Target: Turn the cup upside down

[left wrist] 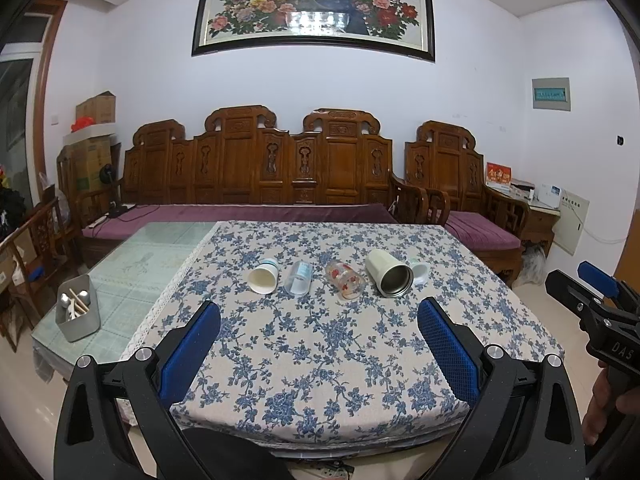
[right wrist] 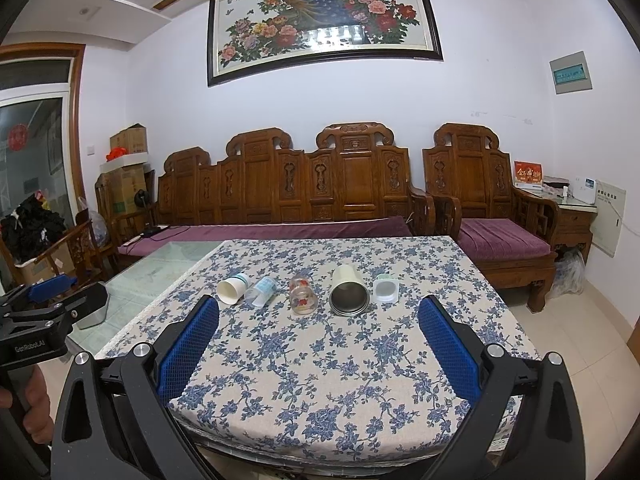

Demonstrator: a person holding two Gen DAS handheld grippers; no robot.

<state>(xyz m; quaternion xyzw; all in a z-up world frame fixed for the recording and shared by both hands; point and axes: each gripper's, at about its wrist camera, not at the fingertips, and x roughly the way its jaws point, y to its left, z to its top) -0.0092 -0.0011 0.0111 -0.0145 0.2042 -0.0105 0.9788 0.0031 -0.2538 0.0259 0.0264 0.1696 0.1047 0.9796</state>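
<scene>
Steel cup (right wrist: 349,290), lying sideways: stiff, slippery, likely light; grip mid-body; left tongs (left wrist: 319,318) and right tongs (right wrist: 319,316) open, empty.

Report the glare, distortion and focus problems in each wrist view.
Left wrist view: white glare patch on the framed peacock painting; fisheye bends the walls and darkens the corners; the open left gripper and blue floral tablecloth look sharp.
Right wrist view: the same reflection on the painting, the same barrel bending; the cream steel tumbler and the open right gripper are evenly lit, without harsh shadows.
</scene>
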